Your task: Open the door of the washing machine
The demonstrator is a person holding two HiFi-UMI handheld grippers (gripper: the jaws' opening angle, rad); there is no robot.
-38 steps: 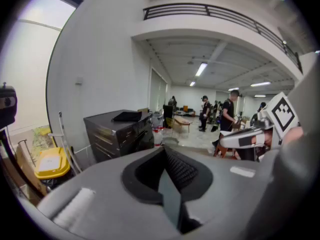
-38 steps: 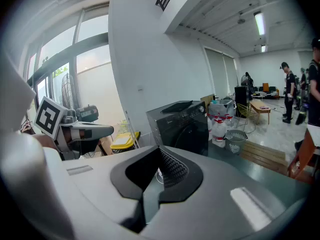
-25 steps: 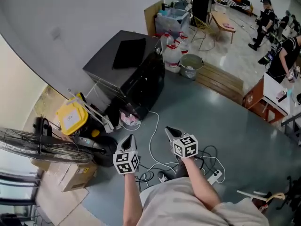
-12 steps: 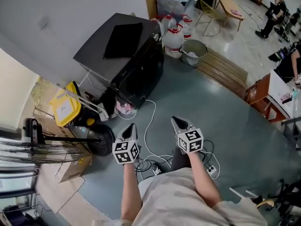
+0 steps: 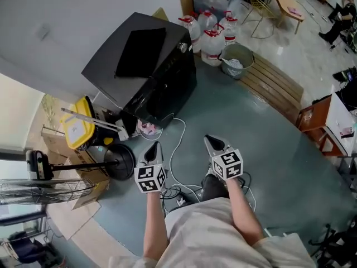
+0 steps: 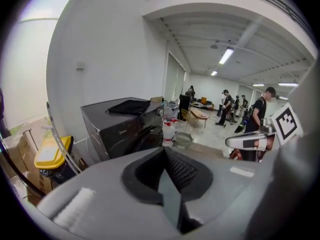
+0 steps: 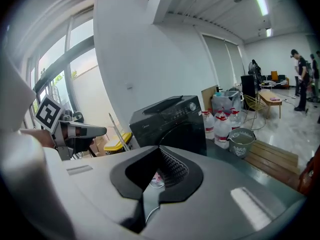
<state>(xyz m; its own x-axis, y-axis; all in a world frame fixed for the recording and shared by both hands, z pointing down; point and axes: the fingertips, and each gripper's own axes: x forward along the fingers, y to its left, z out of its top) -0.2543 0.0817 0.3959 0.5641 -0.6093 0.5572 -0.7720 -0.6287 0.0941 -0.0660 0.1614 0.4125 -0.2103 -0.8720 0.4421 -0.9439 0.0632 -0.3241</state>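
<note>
Facing the washer [image 5: 150,66] (door shut), left claw [image 5: 154,146] and right claw [image 5: 210,141] are each pressed together, empty; a cable [image 5: 179,144] crosses the floor [image 5: 251,144] between, fan base [image 5: 120,162] leftward.

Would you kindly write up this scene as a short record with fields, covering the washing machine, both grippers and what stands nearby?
Washing machine: dark front-loader against the white wall; door looks shut.
On top: a flat black item.
Left gripper: jaws together, empty, short of the machine.
Right gripper: jaws together, empty, short of the machine.
Nearby: water jugs, grey basket, yellow-lidded bin.
Task state: door not yet touched.
</note>
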